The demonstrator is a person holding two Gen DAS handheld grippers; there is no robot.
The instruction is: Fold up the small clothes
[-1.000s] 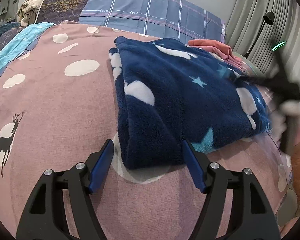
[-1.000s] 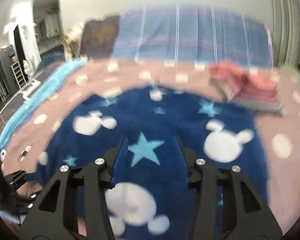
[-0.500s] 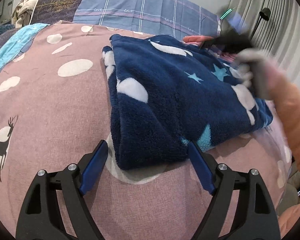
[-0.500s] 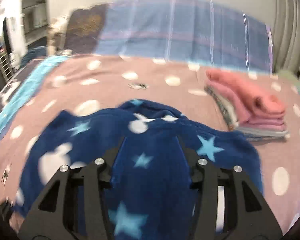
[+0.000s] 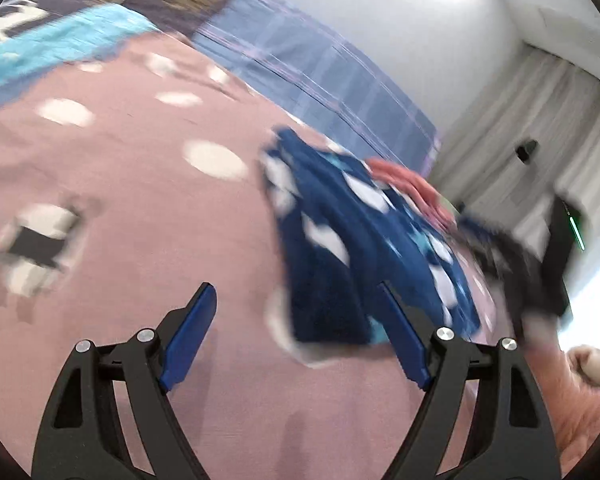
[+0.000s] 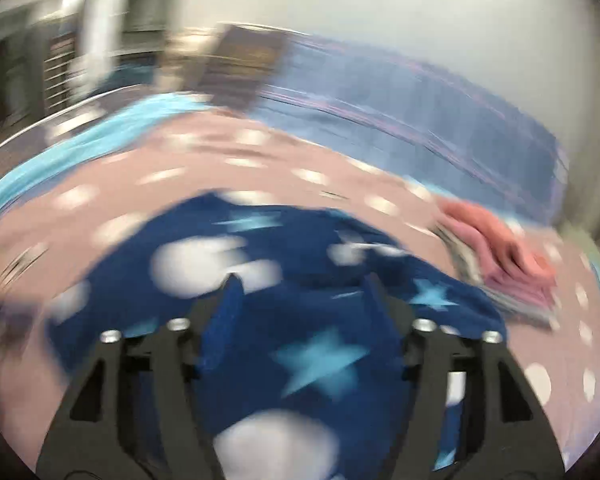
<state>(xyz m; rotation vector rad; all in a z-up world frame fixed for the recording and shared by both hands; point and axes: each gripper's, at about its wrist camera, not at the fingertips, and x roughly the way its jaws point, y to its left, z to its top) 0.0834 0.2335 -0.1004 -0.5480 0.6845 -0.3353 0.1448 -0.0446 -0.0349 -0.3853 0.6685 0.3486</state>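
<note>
A folded navy fleece garment [image 5: 340, 248] with white shapes and light-blue stars lies on the pink spotted bedspread [image 5: 140, 208]. My left gripper [image 5: 296, 300] is open and empty, low over the bedspread, its right finger at the garment's near edge. My right gripper [image 6: 304, 292] is open and hovers over the same garment [image 6: 300, 320]; it also shows, blurred, in the left wrist view [image 5: 512, 256] at the garment's right side. Both views are motion-blurred.
A stack of folded pink and grey clothes [image 6: 504, 260] sits right of the navy garment. A blue plaid pillow [image 6: 420, 120] lies at the head of the bed, a turquoise blanket [image 5: 52, 48] at the left. Curtains [image 5: 540, 128] hang at the right.
My left gripper has swung left and tilted, so the garment now sits to its right. My right gripper has drawn back over the garment from the far side.
</note>
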